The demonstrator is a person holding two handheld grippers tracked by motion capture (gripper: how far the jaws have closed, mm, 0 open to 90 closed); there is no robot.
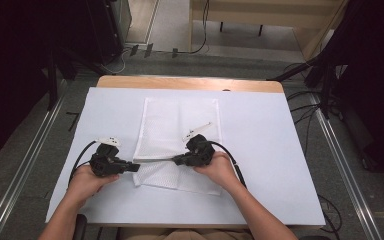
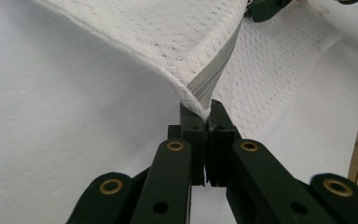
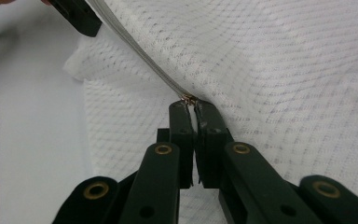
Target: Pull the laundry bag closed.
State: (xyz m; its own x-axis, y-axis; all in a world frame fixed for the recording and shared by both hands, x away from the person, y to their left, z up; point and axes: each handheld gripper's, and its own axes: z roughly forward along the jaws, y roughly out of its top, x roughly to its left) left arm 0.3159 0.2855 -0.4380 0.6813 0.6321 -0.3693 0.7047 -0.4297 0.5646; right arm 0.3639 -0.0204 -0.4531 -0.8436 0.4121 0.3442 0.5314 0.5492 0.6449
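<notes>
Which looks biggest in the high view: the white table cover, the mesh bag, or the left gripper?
1. White table cover, the largest.
2. Mesh bag, in the middle.
3. Left gripper, the smallest.

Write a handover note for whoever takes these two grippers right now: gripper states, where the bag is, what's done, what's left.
Left gripper: shut on the corner of the white mesh bag, at the end of its grey zipper.
Right gripper: shut on the zipper pull, partway along the zipper.
Bag: lies on the white table cover; its near edge is lifted and stretched between the two grippers.
Done: both grips set, zipper line taut.
Left: probably slide the pull along the zipper; which way, I cannot tell.
</notes>
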